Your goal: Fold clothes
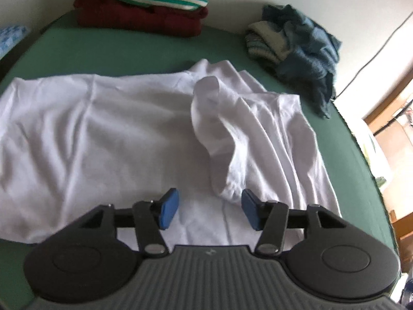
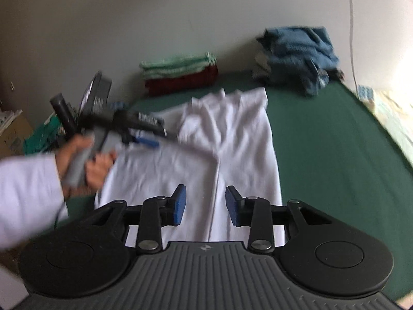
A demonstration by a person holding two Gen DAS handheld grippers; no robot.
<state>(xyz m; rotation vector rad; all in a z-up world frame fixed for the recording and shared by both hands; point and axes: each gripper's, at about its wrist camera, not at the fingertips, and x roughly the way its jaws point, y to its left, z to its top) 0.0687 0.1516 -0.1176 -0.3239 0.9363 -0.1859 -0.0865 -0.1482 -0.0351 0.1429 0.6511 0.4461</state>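
White cotton shirt (image 1: 108,129) is spread on the green sheet (image 1: 129,49), one sleeve flopped over its body. Both the left gripper (image 1: 206,208) and right gripper (image 2: 205,205) are held wide, gripping nothing. Probably the sleeve gets flattened before folding. Behind the shirt: one stack of two folded garments (image 1: 142,2), one crumpled blue pile (image 1: 302,49).

right gripper (image 2: 205,204) at 6 o'clock, jaws apart, over white garment (image 2: 232,139) spread on green bed sheet (image 2: 322,142). left gripper (image 2: 148,140) at 9 o'clock, blurred, held by hand (image 2: 82,160) w/ white sleeve (image 2: 28,193). folded stack (image 2: 180,75), green-striped over dark red, at 11. blue clothes heap (image 2: 302,56) at 1.
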